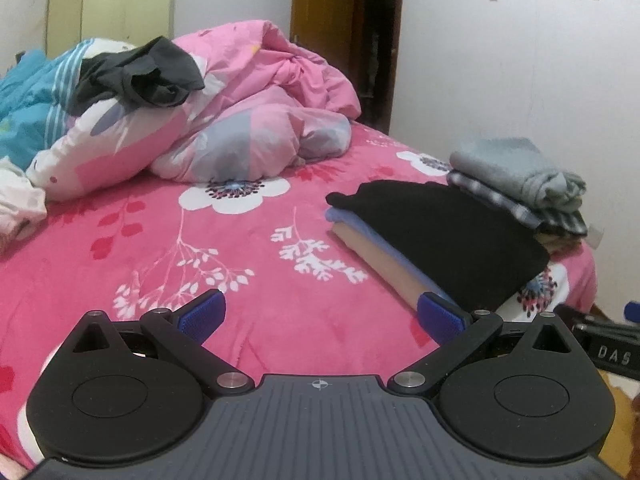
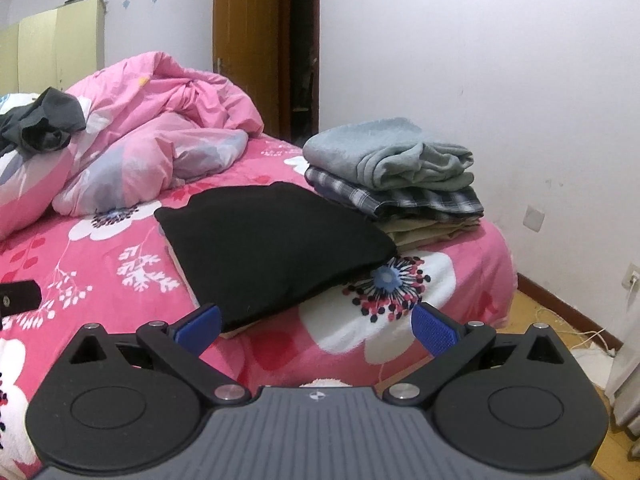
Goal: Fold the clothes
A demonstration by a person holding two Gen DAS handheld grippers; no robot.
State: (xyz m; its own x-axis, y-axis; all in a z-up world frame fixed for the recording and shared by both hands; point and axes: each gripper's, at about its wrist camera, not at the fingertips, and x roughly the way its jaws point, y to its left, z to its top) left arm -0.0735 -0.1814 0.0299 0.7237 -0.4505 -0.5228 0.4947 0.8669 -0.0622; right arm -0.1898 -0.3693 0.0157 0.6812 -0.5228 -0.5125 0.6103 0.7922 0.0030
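Closest to me, both pairs of tongs hover low over the bed (image 1: 248,240): the left tongs (image 1: 322,312) and the right tongs (image 2: 316,322) each stand with jaws spread wide, holding nothing. Beyond lies the rumpled pink quilt (image 1: 256,96), then two folded stacks, one topped by a black garment (image 2: 272,236) just ahead of the right tongs, one by a grey garment (image 2: 384,156). A piece looks just finished. Next, I reckon, comes the crumpled dark garment (image 1: 140,72), well apart from both tongs, atop the bedding at the far left.
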